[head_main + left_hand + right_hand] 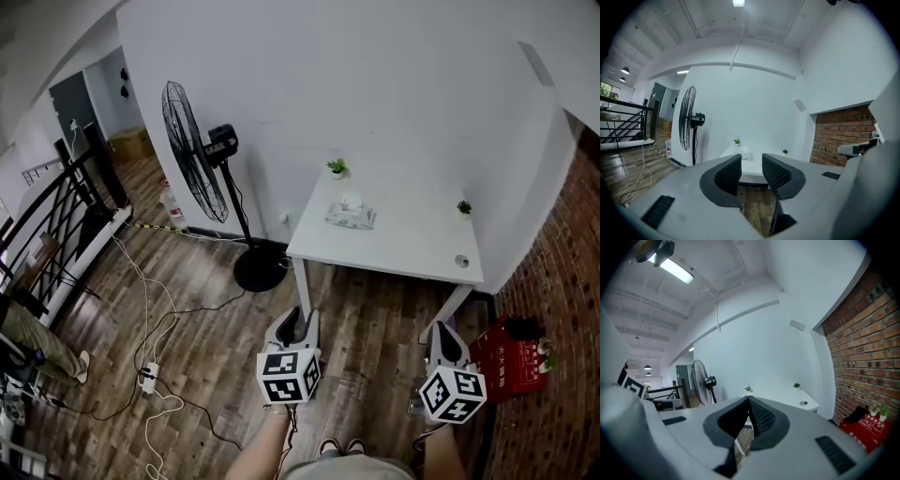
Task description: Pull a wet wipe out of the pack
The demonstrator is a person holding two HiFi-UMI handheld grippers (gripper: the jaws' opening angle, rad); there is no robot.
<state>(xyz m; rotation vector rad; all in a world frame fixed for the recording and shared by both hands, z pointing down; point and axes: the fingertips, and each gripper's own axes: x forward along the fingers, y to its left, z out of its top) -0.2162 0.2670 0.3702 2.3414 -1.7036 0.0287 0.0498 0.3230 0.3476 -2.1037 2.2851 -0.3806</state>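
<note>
The wet wipe pack [351, 216] lies on the white table [412, 242], toward its far left side, with a white wipe sticking up from its top. Both grippers hang over the wooden floor, well short of the table's front edge. My left gripper [298, 322] is open and holds nothing; in the left gripper view the pack [746, 151] shows small and far off above the gap between the jaws [751, 171]. My right gripper [441, 331] is shut and empty, its tips [749, 402] meeting. The pack does not show in the right gripper view.
Two small potted plants [337, 168] [464, 208] and a small round object [460, 261] stand on the table. A black pedestal fan [202, 159] stands left of it, with cables [155, 375] across the floor. A red box [514, 361] sits by the brick wall at right.
</note>
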